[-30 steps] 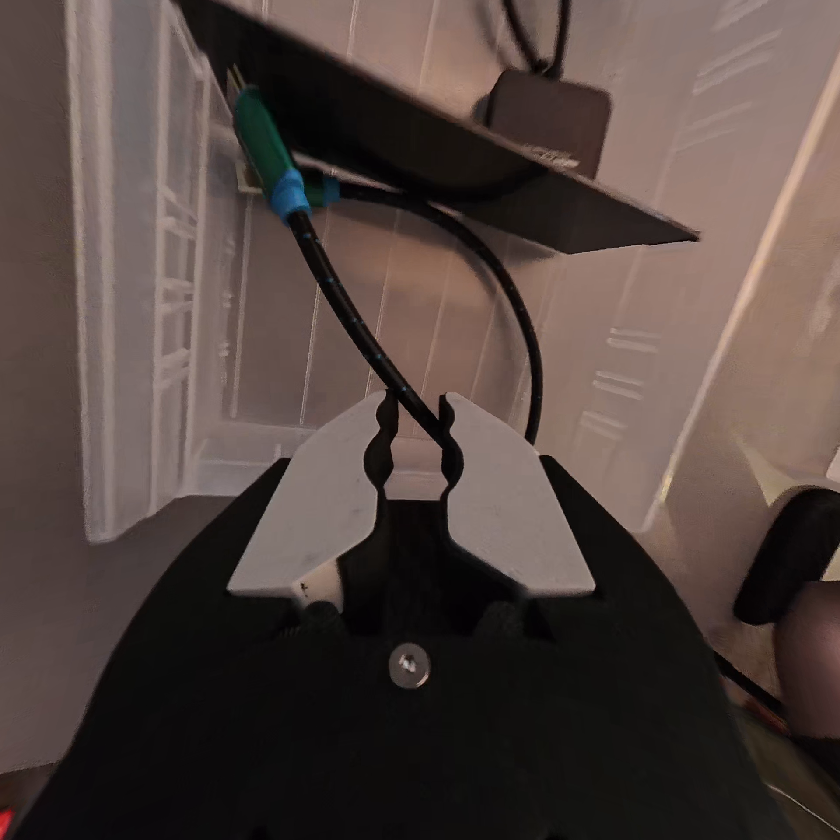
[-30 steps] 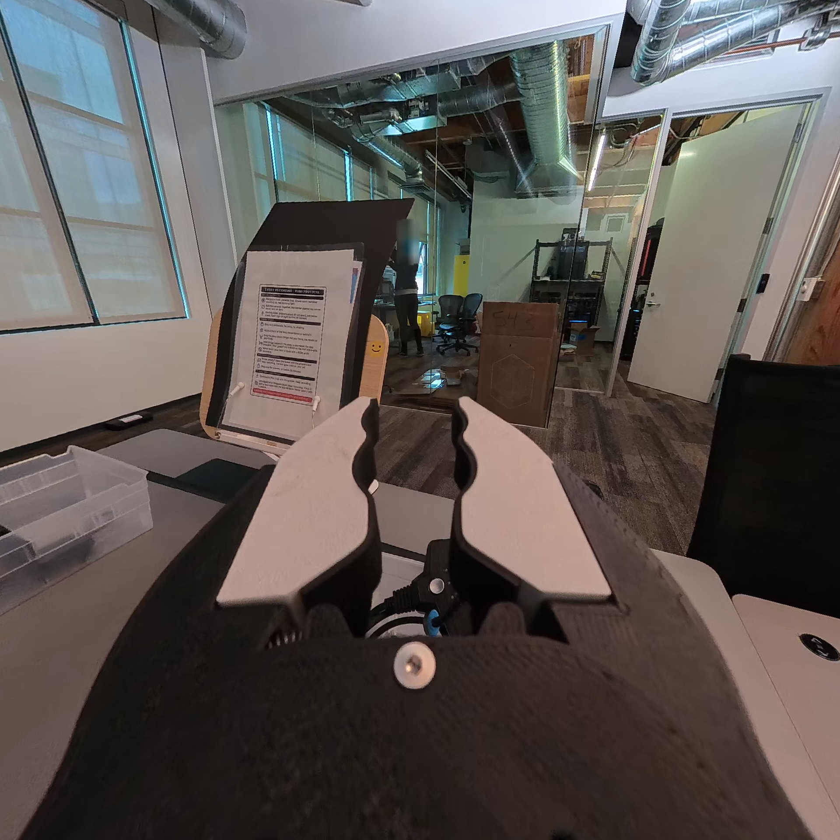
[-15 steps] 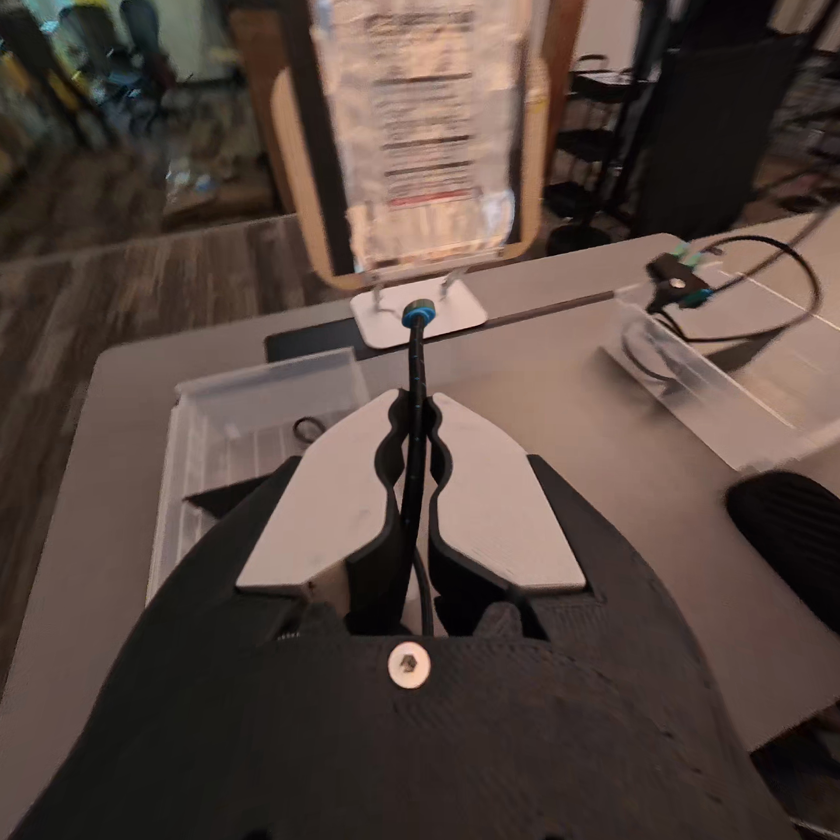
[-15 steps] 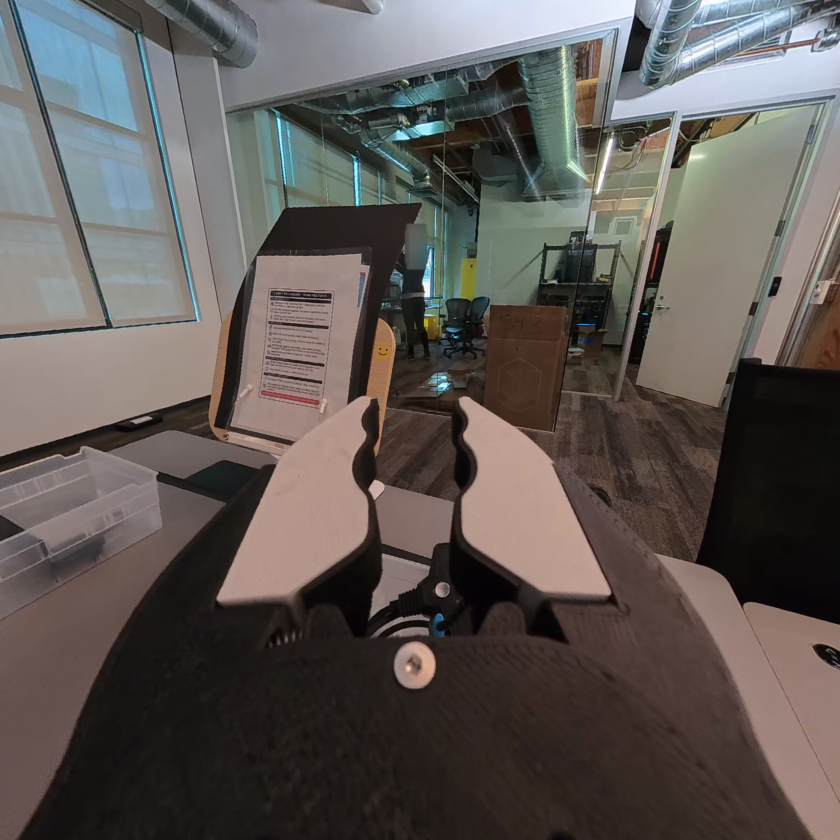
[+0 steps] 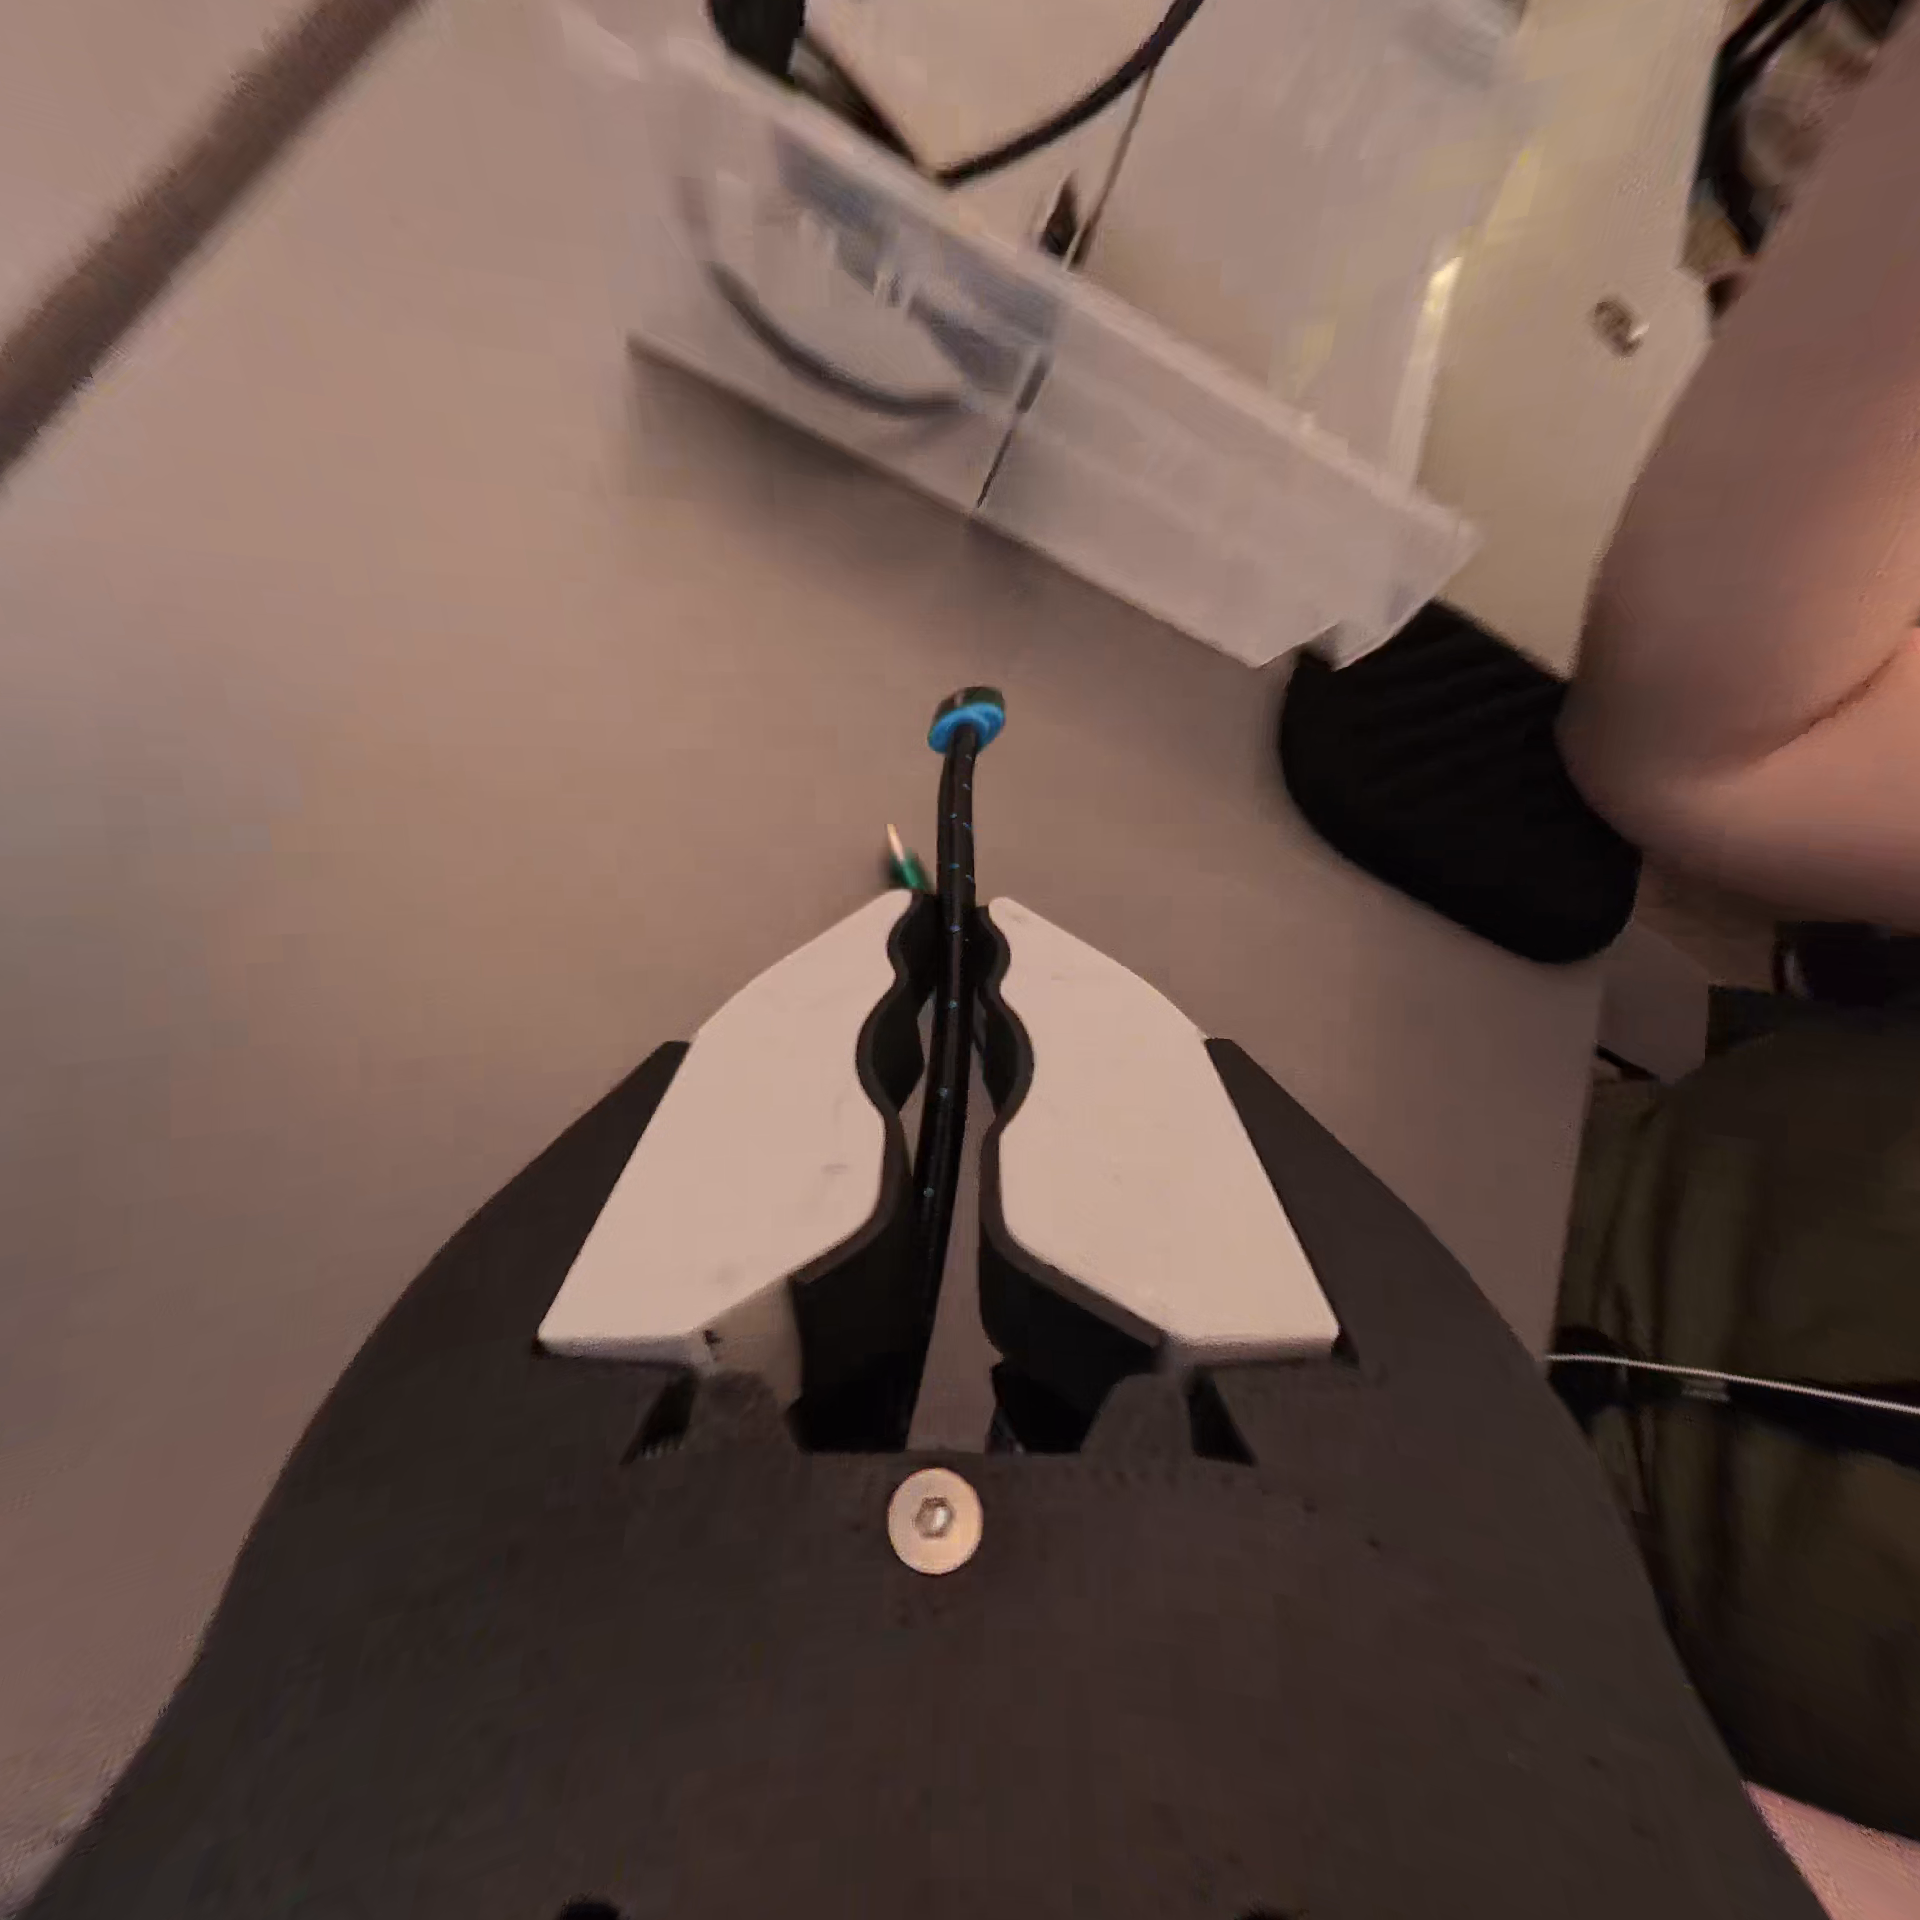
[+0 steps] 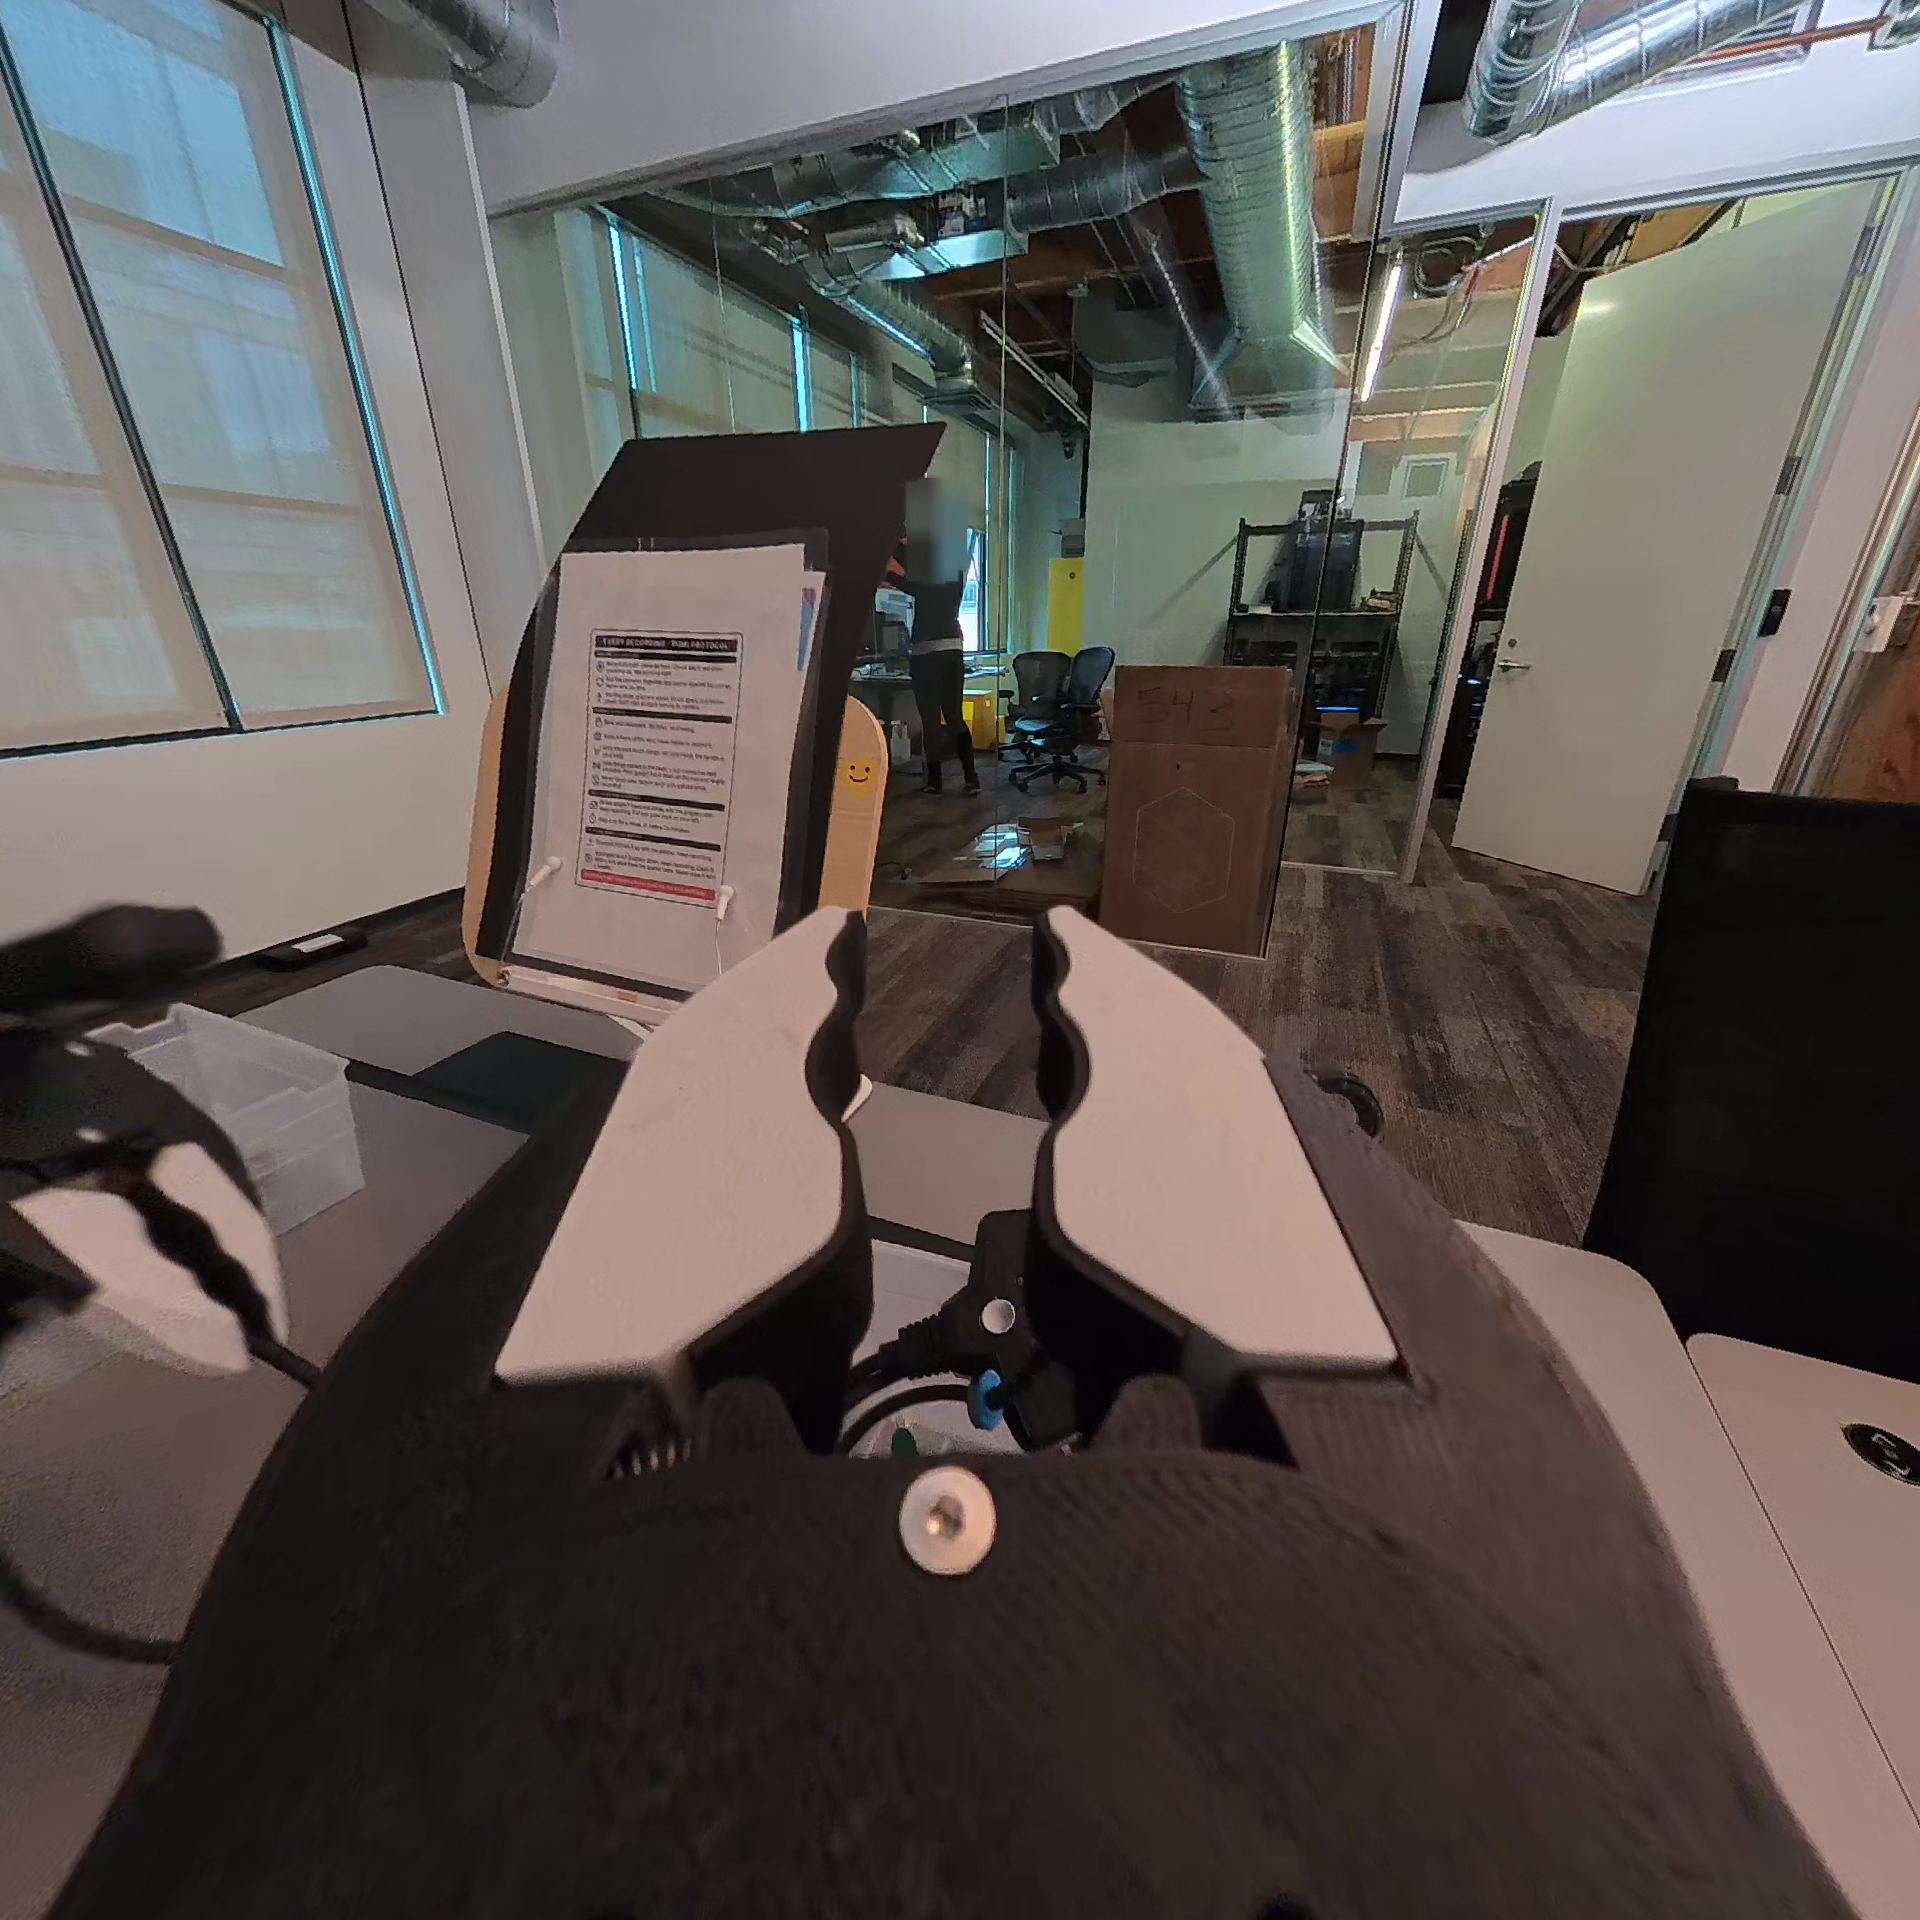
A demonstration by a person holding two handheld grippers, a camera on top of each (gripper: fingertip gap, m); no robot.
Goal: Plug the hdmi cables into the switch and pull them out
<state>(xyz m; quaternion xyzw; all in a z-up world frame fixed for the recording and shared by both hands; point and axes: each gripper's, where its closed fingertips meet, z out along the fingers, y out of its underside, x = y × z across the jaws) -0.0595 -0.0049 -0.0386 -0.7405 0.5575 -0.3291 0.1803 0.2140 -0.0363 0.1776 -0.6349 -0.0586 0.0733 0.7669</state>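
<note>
Resting on our grey table (image 5: pixel 436 644), the clear bin (image 5: pixel 1164 468) lies beyond our left gripper (image 5: pixel 948 914), whose fingers pinch the black HDMI cable (image 5: pixel 954 831) above the table. Our right gripper (image 6: pixel 945 935) stands spread, the black switch (image 6: pixel 997 1309) lodged between its fingers.

1. To my left, big windows (image 6: pixel 197 416) glow pale in a white wall.
2. Ahead, a glass partition (image 6: pixel 1039 540) shows bare silver ducts (image 6: pixel 1247 208) overhead.
3. The floor (image 6: pixel 1403 1018) is dark wood plank.
4. A cardboard box (image 6: pixel 1195 810) stands near an open white door (image 6: pixel 1662 561).
5. My grey bench (image 6: pixel 436 1018) meets a black chair (image 6: pixel 1787 1039) to the right.
</note>
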